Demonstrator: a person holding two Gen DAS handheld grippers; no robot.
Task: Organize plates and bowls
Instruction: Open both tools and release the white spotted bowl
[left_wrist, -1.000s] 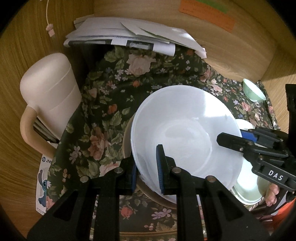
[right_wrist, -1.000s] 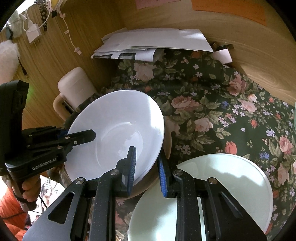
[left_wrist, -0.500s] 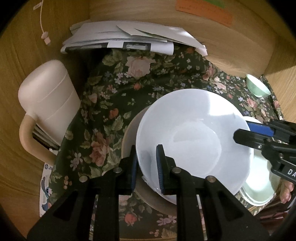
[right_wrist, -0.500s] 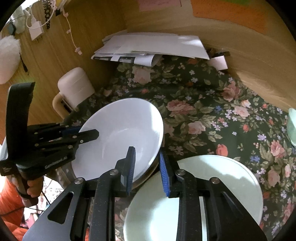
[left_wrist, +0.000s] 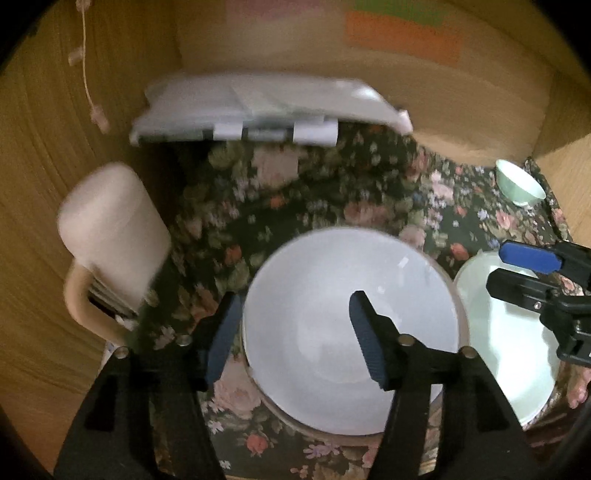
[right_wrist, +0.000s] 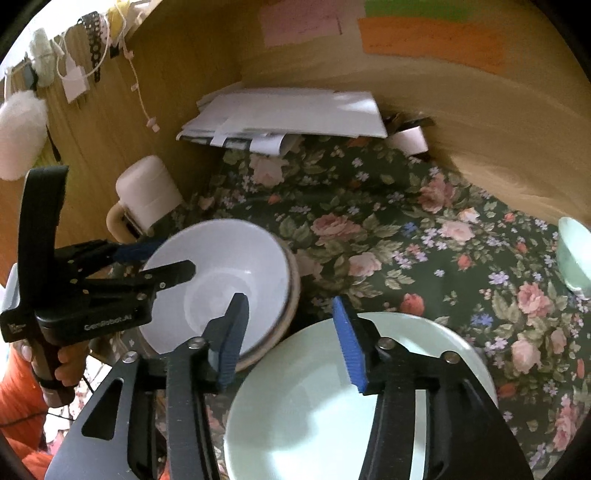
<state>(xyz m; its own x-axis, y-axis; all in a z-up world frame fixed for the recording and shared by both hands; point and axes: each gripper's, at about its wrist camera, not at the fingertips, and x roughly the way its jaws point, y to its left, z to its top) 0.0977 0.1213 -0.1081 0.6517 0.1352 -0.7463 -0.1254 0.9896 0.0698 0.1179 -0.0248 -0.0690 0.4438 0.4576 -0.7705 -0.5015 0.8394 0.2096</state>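
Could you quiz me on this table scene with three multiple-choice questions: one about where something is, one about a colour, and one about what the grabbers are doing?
1. Where does the white bowl sit?
A. on a beige plate
B. inside the mug
C. on the papers

2. What colour is the small bowl at the far right?
A. red
B. pale green
C. black

3. How do the left gripper and the right gripper stand?
A. both open
B. both clamped on the bowl
C. one clamped, one open

Answers: 1 A, a beige rim shows beneath the bowl. 2 B, it is mint-toned against the floral cloth. 3 A, each pair of blue pads is spread apart, gripping nothing.
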